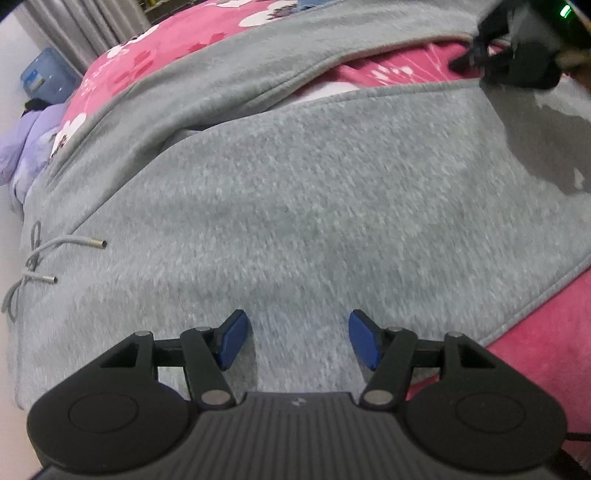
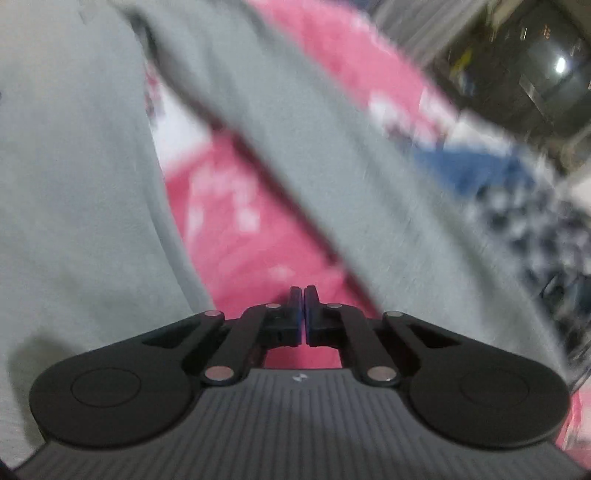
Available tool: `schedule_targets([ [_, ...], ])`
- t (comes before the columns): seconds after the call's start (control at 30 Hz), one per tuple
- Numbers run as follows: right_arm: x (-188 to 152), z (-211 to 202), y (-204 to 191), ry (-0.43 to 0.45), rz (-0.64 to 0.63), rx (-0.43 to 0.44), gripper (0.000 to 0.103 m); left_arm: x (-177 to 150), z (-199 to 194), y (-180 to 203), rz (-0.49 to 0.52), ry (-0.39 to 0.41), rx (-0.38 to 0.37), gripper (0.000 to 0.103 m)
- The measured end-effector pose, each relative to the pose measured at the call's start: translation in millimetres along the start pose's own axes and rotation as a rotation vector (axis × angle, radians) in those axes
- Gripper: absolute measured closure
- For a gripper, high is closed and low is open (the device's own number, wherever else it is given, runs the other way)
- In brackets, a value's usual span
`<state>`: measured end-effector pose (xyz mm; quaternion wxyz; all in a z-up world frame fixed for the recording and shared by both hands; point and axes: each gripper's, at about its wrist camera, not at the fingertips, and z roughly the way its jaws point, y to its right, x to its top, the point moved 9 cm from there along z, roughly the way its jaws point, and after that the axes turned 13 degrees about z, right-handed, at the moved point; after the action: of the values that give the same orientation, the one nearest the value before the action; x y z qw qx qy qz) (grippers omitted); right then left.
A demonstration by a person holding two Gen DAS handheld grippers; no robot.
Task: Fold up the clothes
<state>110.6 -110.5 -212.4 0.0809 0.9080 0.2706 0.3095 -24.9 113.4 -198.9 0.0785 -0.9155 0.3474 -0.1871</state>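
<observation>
1. Surface: pink blanket [image 1: 535,354] with a white flower print, spread over a bed.
2. Room: grey curtain [image 1: 74,29] at the far left; blue container [image 1: 48,74] below it; lilac bedding [image 1: 22,144] at the bed's left edge.
3. Grey sweatpants [image 1: 295,192]: laid flat across the blanket, legs parted in a V, drawstring [image 1: 40,258] at the left.
4. Left gripper [image 1: 297,341]: blue pads apart, nothing between them, directly above the nearer leg.
5. Right gripper [image 2: 304,314]: pads together, empty, over the pink gap between the legs; view blurred.
</observation>
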Motion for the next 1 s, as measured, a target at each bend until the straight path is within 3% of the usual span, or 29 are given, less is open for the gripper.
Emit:
schedule_targets([
  [0.17,16,-30,22,0.086,0.185,0.049,0.100,-41,-21,-22,-0.141,0.006,-0.014,0.040],
  [0.27,17,-58,36,0.136,0.303,0.095,0.092,-85,-26,-47,-0.335,-0.032,-0.005,0.039],
  [0.33,2,-67,46,0.120,0.384,0.124,0.080,-120,-24,-63,-0.497,-0.082,-0.027,0.039],
  [0.4,-19,-68,52,0.087,0.460,0.132,0.078,-152,-24,-76,-0.656,-0.086,-0.039,0.040],
  [0.5,-52,-70,60,0.040,0.574,0.143,0.078,-163,-32,-89,-0.819,-0.014,-0.072,0.041],
  [0.67,-106,-89,76,0.028,0.765,0.115,0.078,-161,-34,-111,-1.003,0.105,-0.100,0.040],
  [0.87,-204,-95,98,-0.164,0.867,-0.081,0.075,-159,-25,-123,-1.121,0.138,-0.100,0.041],
  [1.0,-197,-106,127,-0.068,0.997,-0.089,0.075,-160,-25,-127,-1.166,0.139,-0.052,0.045],
])
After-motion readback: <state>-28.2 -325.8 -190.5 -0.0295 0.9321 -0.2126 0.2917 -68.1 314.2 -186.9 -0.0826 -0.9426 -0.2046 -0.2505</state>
